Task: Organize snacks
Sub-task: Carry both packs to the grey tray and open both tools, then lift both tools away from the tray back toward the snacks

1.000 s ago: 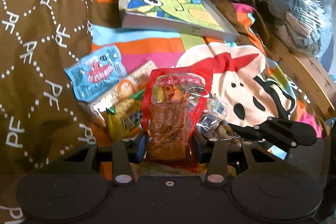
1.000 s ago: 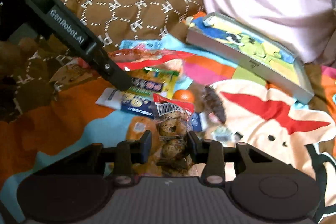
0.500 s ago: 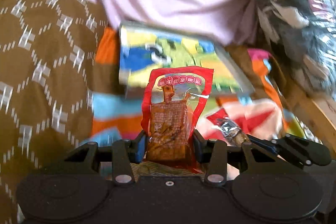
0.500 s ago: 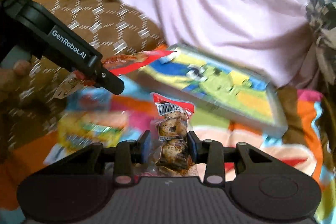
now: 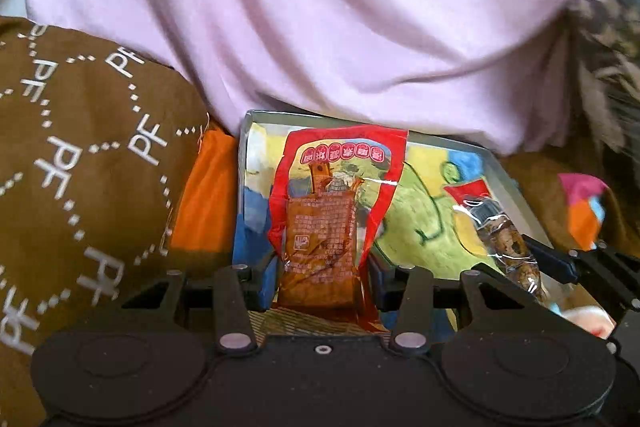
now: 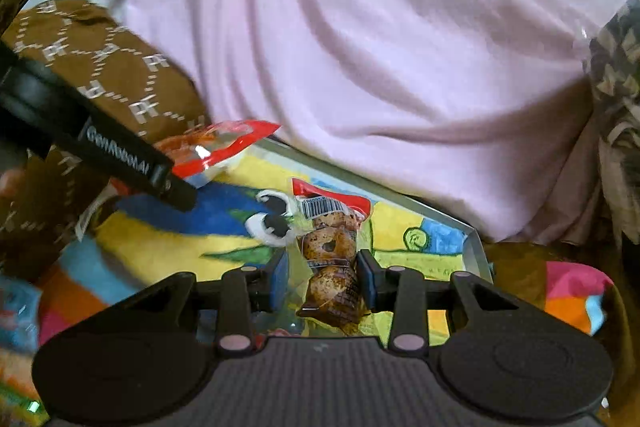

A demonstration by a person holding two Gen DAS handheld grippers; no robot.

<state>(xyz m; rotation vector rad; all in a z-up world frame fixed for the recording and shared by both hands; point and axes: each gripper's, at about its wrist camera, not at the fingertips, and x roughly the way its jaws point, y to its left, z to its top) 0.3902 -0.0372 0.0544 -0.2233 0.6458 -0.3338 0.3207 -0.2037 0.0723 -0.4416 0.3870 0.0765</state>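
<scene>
The left gripper (image 5: 322,277) is clamped on a red snack pouch (image 5: 332,211), which contains a brown block. The blue finger pads (image 5: 267,277) press the pouch's lower sides. The pouch stands upright between the jaws, long axis pointing forward, away from the camera.

The right gripper (image 6: 322,277) is clamped on a clear cookie packet (image 6: 332,259) with a red top and a barcode label. This packet also stands upright, long axis forward, tilted slightly left at its top.

Directly beyond and below both grippers lies a shallow grey tray (image 5: 516,183) with a bright cartoon print on its floor (image 6: 474,247). Both held snacks overlap the tray in view, so both grippers appear to be above it. The left gripper is over the tray's left part; the right gripper is over its middle to right part. In the left wrist view the right gripper's packet (image 5: 504,243) appears just to the right.

Judgement: the step in hand is depositing both snacks in the tray. Neither arm is clearly nearer; height above the tray floor cannot be determined.

Behind the tray is a pink cloth (image 5: 340,19). To the left is a brown patterned cushion (image 5: 80,163).
</scene>
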